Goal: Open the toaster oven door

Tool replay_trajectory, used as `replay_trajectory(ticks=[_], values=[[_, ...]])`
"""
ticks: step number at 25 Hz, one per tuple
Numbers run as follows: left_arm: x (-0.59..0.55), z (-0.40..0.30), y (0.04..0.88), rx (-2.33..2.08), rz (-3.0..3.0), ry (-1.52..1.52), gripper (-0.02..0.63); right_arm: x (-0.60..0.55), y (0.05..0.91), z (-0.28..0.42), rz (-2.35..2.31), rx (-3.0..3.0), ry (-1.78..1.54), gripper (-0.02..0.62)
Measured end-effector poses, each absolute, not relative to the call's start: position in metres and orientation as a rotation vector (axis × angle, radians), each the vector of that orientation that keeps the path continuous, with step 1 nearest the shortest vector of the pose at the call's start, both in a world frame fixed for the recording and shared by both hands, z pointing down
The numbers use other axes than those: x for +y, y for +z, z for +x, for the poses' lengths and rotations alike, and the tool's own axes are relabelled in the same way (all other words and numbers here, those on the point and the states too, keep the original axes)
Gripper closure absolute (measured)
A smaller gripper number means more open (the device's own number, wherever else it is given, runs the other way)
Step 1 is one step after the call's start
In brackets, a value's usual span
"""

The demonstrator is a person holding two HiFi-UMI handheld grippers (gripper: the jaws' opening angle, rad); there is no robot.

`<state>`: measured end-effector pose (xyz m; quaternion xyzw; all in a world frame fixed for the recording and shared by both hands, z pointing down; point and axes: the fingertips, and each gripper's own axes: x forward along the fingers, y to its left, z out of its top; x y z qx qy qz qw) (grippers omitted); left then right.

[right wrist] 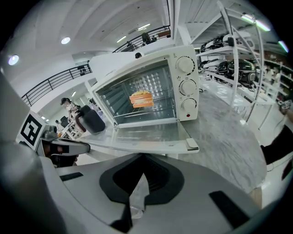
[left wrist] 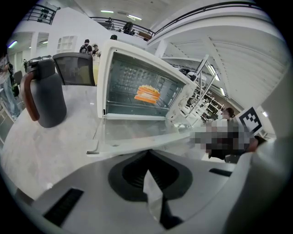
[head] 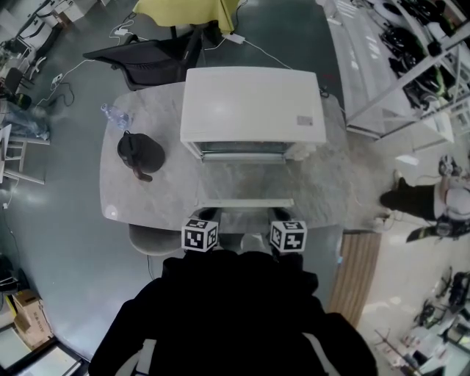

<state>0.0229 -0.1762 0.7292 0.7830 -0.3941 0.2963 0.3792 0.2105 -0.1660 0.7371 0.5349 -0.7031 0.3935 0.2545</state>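
Note:
The white toaster oven (head: 253, 103) stands at the back middle of the marble table (head: 338, 191). Its glass door (head: 244, 203) hangs fully open and lies flat toward me. An orange-and-yellow piece of food (left wrist: 147, 94) (right wrist: 141, 99) rests on the rack inside. My left gripper (head: 204, 217) and right gripper (head: 279, 216) are side by side at the table's front edge, just short of the door's handle edge and apart from it. In the left gripper view the left gripper (left wrist: 153, 192) is shut on nothing, with the door (left wrist: 137, 132) ahead. The right gripper (right wrist: 137, 196) is likewise shut and empty before the door (right wrist: 146, 137).
A black jug (head: 139, 153) with a brown handle stands left of the oven, a plastic bottle (head: 116, 115) behind it. Beyond the table are a black chair (head: 147, 62) and a yellow cloth (head: 187, 11). A person (head: 426, 202) is on the floor to the right.

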Motion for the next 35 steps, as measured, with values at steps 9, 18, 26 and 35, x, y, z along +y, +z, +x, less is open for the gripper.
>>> replay_trajectory(ticks=[9,18,26,35], values=[[-0.164,0.022,0.747,-0.966,1.951,0.782,0.603,-0.155,0.753,0.214,1.449,-1.854,1.083,0.592],[-0.157,0.021,0.76,-0.943,1.912,0.799,0.603,-0.149,0.766,0.214,1.428,-1.826,1.099,0.594],[-0.156,0.023,0.767,-0.916,1.863,0.768,0.603,-0.145,0.783,0.212,1.422,-1.8,1.165,0.592],[-0.151,0.024,0.785,-0.904,1.818,0.778,0.603,-0.142,0.799,0.212,1.388,-1.771,1.202,0.592]])
